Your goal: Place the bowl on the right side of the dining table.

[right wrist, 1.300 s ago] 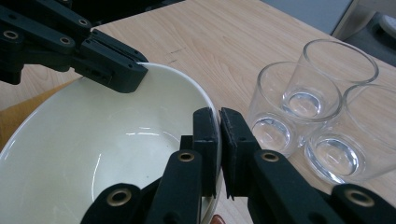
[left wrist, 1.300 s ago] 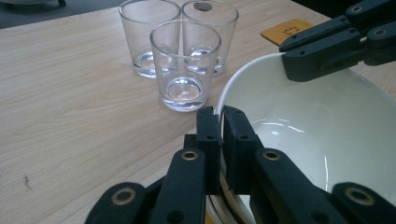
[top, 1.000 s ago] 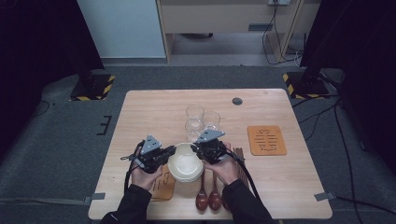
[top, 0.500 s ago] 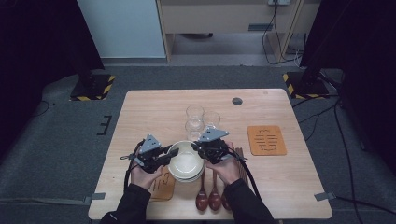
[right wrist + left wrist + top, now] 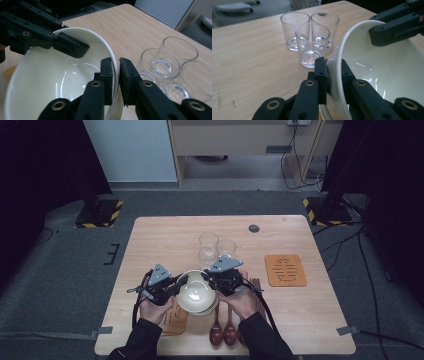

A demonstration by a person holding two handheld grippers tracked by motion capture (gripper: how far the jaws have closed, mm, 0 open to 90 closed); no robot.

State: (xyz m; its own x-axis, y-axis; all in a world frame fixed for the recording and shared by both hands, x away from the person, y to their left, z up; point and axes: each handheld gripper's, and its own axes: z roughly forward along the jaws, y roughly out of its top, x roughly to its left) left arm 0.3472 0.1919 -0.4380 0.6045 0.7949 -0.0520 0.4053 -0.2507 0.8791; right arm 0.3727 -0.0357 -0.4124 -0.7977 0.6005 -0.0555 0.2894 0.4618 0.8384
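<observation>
Both grippers hold a white bowl (image 5: 196, 292) by its rim, just above another white bowl (image 5: 209, 309) near the table's front edge. My left gripper (image 5: 182, 281) is shut on the bowl's left rim. In the left gripper view the jaws of the left gripper (image 5: 333, 75) pinch the thin wall of the bowl (image 5: 382, 75). The right gripper (image 5: 397, 27) grips the far side. My right gripper (image 5: 207, 279) is shut on the right rim. Its own view shows the right gripper (image 5: 115, 75) clamping the bowl (image 5: 62, 82), with the left gripper (image 5: 70, 46) opposite.
Three clear glasses (image 5: 215, 247) stand close together just beyond the bowl. Two wooden spoons (image 5: 223, 332) lie in front of it. An orange coaster (image 5: 285, 270) sits to the right, and another coaster (image 5: 175, 320) lies under the left hand. A small black disc (image 5: 254, 228) lies near the far edge.
</observation>
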